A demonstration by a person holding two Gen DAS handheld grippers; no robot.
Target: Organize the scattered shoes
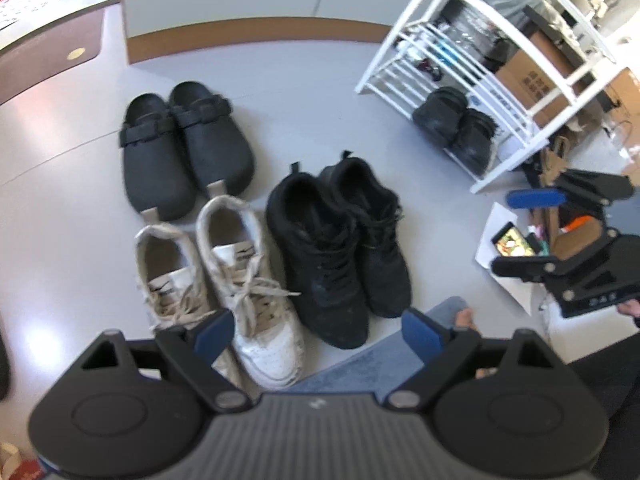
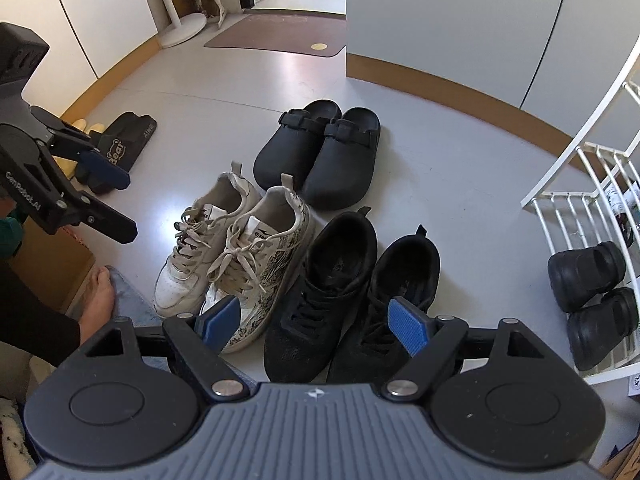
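Fingers on my left gripper (image 1: 316, 330) and right gripper (image 2: 314, 326) are hanging spread, gripping nothing. Black sneakers (image 2: 344, 300), white sneakers (image 2: 236, 252) and clogs (image 2: 320, 156) are sitting paired on the floor; only one pair (image 2: 592, 300) is occupying the rack (image 2: 560, 216).

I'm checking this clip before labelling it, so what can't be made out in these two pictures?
- Rack: right wrist view, cut off by the right edge; upper shelves unseen.
- White sneakers' toes: left wrist view, hidden by the left tool.
- Black sneakers' toes: right wrist view, behind the right tool.
- Slippers: right wrist view, partly behind the left tool.
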